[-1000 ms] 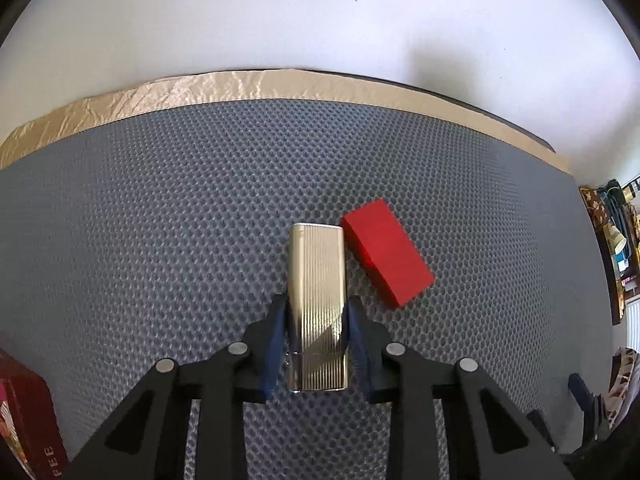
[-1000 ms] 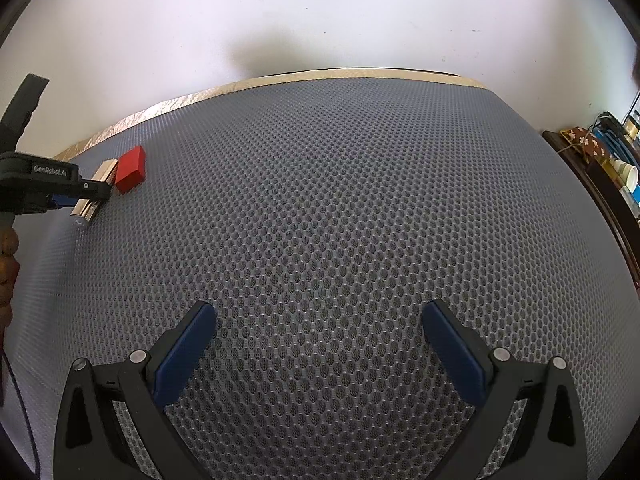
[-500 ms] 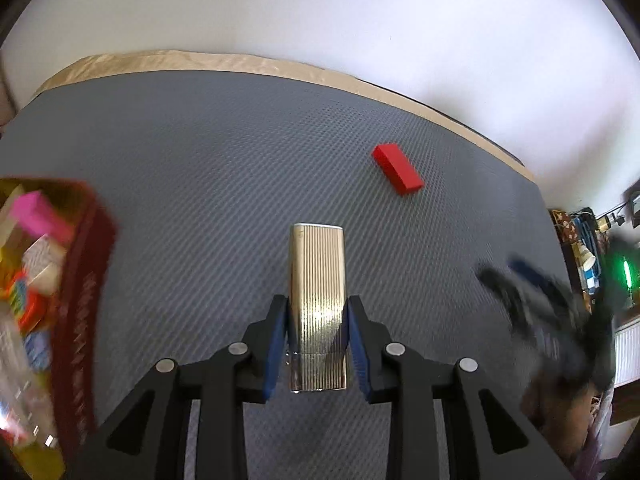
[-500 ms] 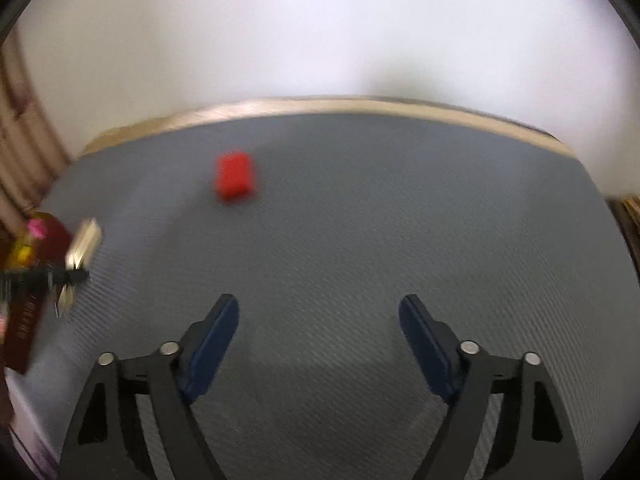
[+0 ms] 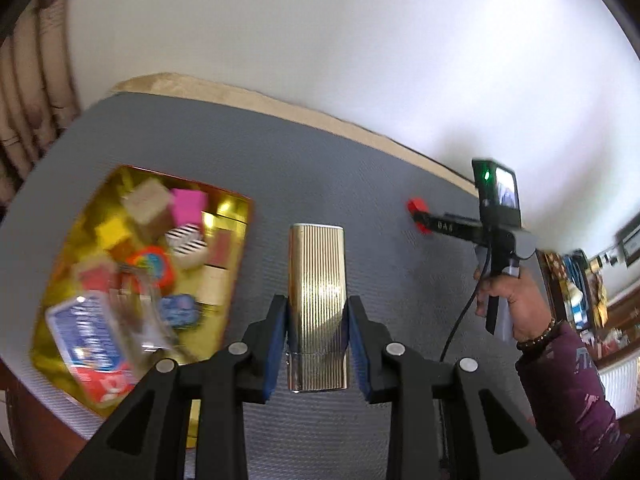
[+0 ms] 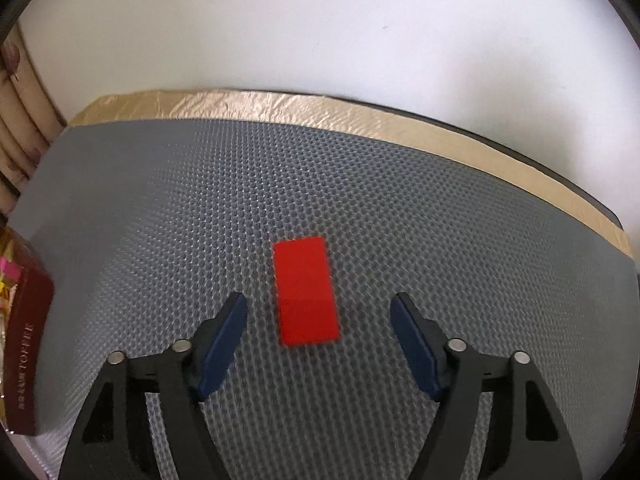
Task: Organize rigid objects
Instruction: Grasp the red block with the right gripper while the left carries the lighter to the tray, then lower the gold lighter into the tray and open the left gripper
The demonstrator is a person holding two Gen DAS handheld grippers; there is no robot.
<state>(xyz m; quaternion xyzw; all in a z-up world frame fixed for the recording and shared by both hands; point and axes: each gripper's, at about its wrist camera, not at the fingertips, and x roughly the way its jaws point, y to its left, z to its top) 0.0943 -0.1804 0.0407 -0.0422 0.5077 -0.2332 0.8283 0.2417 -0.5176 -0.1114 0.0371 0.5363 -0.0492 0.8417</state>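
between the blue pads of your left claw (image 5: pixel 317 338) sits the ribbed gold case (image 5: pixel 317 300), pinched on both long sides and held above the grey honeycomb mat (image 5: pixel 340 168) that covers the bench. its far end points away from you and its near end hangs just past the pads. to the left of the case lies the gold-lined tray (image 5: pixel 224 248), full of small things: a pink block (image 5: pixel 188 204), a yellow block (image 5: pixel 114 230), a striped piece (image 5: pixel 186 240) and a blue-and-white packet (image 5: pixel 86 332), all blurred, so finer detail cannot be told. the tray's dark red outer wall (image 6: pixel 26 364) shows at the left edge of the right wrist view.

your right claw (image 6: pixel 320 344) has just been closing and now stands at a middling width, its pads apart from the red block (image 6: pixel 306 290). that block lies flat on the mat, long side running near to far, between the two pads and just beyond their tips, touching neither. from the left wrist view the same red block (image 5: pixel 416 205) sits far right on the mat, partly hidden by the right claw's fingers. your right hand (image 5: pixel 516 300) grips the handle, with a bead bracelet (image 5: pixel 538 338) at the wrist and a purple sleeve (image 5: pixel 568 392) below it. a tan strip (image 6: pixel 320 106) edges the far side of the mat, against a white wall (image 6: pixel 320 20).
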